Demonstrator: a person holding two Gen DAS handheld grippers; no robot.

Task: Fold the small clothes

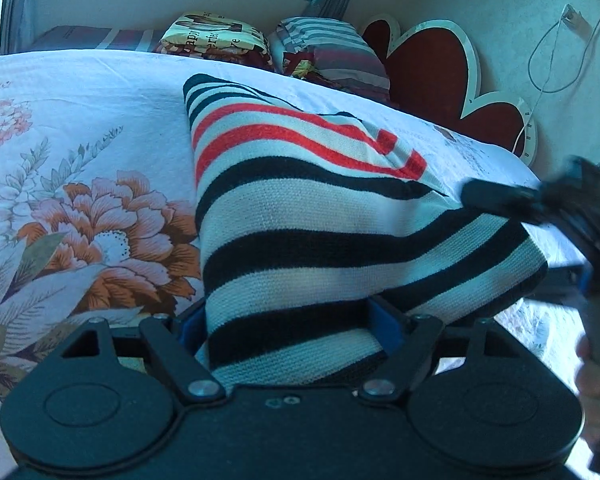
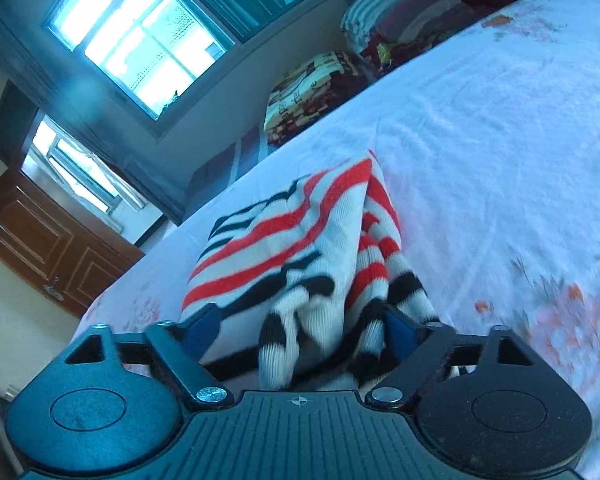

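Observation:
A small knit sweater (image 1: 300,216) with white, black and red stripes lies on the bed. Its near edge is lifted and runs between the blue fingers of my left gripper (image 1: 292,320), which is shut on it. My right gripper (image 1: 540,208) shows blurred at the right, at the sweater's right edge. In the right wrist view the sweater (image 2: 300,248) is bunched and folded, and its near part sits between the fingers of my right gripper (image 2: 300,328), which is shut on it.
The bed has a white sheet with orange flowers (image 1: 80,160). Folded blankets and a striped pillow (image 1: 332,48) lie at the far side by a red heart-shaped headboard (image 1: 432,68). A window (image 2: 140,36) and brown door (image 2: 48,240) show beyond the bed.

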